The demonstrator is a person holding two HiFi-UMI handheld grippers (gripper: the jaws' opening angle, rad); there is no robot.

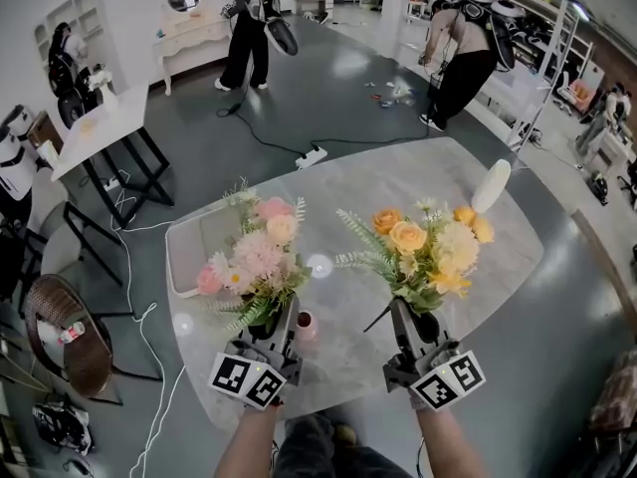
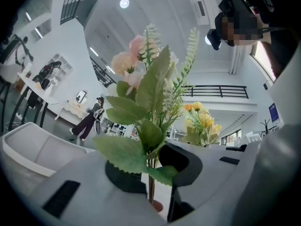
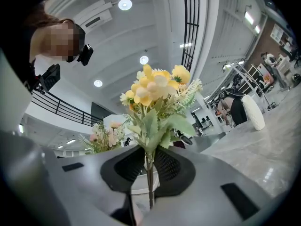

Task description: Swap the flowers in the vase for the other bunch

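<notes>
In the head view, the pink bunch (image 1: 254, 257) is held up by the left gripper (image 1: 271, 327) and the yellow bunch (image 1: 423, 247) by the right gripper (image 1: 413, 329), over the near edge of the grey table (image 1: 378, 182). The stems are hidden by leaves and by the gripper bodies, so the grip is not seen here. The white vase (image 1: 491, 185) is seen on the far right of the table. A small pink thing (image 1: 305, 325) just beside the left gripper cannot be made out

In the left gripper view, the jaws are seen clenched on the pink bunch's thin stems. The yellow bunch is seen behind

In the right gripper view, the jaws are seen clenched on the yellow bunch's stem. The vase, missed by the left gripper view, is shown upright at the right, well apart from both bunches
</notes>
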